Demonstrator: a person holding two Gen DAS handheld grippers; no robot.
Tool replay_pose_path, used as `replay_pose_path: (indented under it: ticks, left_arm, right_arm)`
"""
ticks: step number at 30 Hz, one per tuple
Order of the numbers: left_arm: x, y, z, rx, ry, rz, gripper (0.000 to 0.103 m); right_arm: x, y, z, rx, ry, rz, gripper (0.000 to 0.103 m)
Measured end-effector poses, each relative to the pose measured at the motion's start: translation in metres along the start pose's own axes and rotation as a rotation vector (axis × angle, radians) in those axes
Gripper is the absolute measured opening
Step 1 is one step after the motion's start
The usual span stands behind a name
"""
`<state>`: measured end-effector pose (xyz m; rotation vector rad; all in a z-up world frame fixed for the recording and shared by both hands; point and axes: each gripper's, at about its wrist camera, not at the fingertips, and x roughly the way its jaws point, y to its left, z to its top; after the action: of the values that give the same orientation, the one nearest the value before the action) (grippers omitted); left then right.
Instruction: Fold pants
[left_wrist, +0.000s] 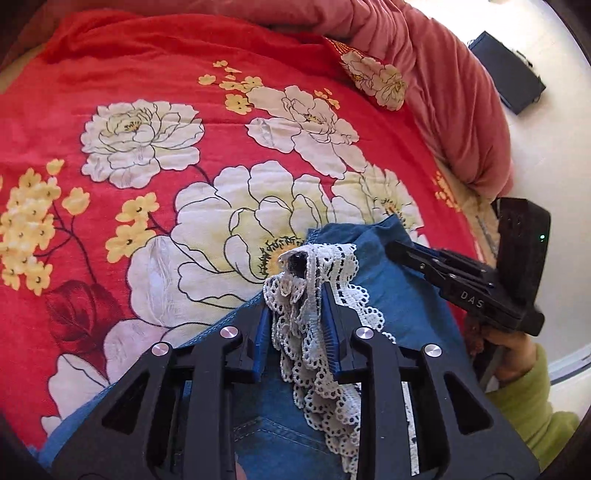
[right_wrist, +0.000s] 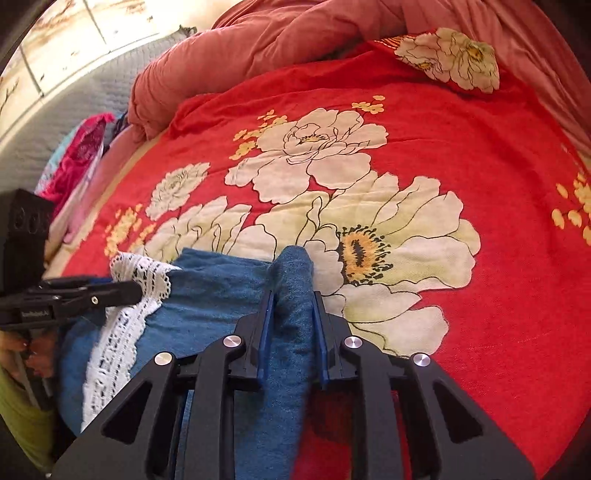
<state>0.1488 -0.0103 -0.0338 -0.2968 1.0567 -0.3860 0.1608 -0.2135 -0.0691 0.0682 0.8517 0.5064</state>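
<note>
Blue denim pants (left_wrist: 399, 295) with a white lace hem (left_wrist: 317, 369) lie on a red floral bedspread (left_wrist: 147, 155). My left gripper (left_wrist: 297, 291) is shut on the lace hem, bunched between its blue pads. It also shows in the right wrist view (right_wrist: 129, 291) at the left, on the lace (right_wrist: 122, 332). My right gripper (right_wrist: 291, 295) is shut on a fold of the blue pants (right_wrist: 221, 295). It shows in the left wrist view (left_wrist: 395, 249) at the right, on the denim's far edge.
A pink duvet (left_wrist: 443, 92) is heaped along the bed's far side and also shows in the right wrist view (right_wrist: 258, 40). Colourful clothes (right_wrist: 81, 155) lie by the bed's left edge. A dark box (left_wrist: 506, 74) sits on the white floor.
</note>
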Motion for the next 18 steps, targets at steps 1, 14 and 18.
replay_pose_path:
  ticks: [1,14,18]
  left_arm:
    - [0.0,-0.001,-0.001,0.004,-0.002,0.007,0.019]
    - [-0.05,-0.005,-0.023,-0.039,-0.153,0.119,0.028]
    - [-0.067,-0.007,-0.043,-0.065,-0.199,0.128,0.03]
  right_arm:
    - [-0.001,0.0,-0.001,-0.005,-0.004,0.001,0.021]
    - [-0.055,-0.001,-0.003,0.006,-0.151,0.018,0.061]
    - [-0.066,0.005,-0.009,-0.007,-0.169,-0.002,0.066]
